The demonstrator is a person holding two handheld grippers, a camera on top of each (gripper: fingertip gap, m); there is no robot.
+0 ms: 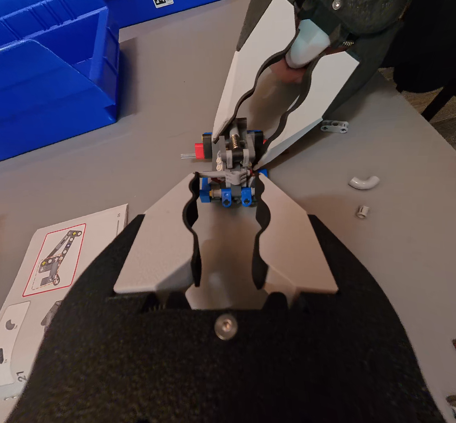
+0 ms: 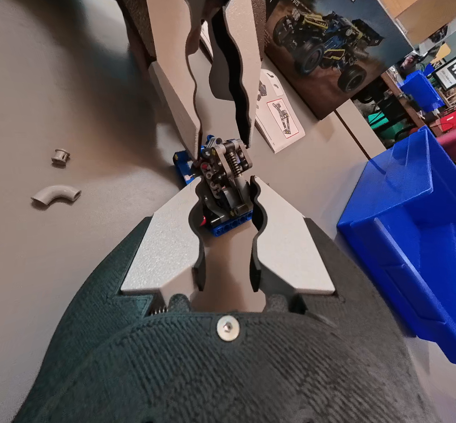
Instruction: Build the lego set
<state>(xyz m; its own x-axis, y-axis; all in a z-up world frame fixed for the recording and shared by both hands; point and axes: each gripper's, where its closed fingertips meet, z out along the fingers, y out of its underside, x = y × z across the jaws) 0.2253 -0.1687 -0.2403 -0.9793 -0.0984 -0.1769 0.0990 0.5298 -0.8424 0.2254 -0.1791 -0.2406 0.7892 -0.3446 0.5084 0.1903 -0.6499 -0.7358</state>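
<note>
Brick model [image 1: 229, 172] between both hand-held grippers

We see dim, warm indoor light. Soft shadows spread over the grey table [image 2: 81, 120]. Wide-angle distortion bends the edges, where blue bins [image 1: 54, 66] blur; the centre stays fairly sharp.

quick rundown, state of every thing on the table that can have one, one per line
left tool: closed on the brick model's near blue end
right tool: closed around the model's grey-and-black upper part
brick model: part-built, standing on the table
instruction booklet: open, flat
blue bins: no contents visible
white elbow piece: loose
grey beam: loose
small bush: loose
</note>
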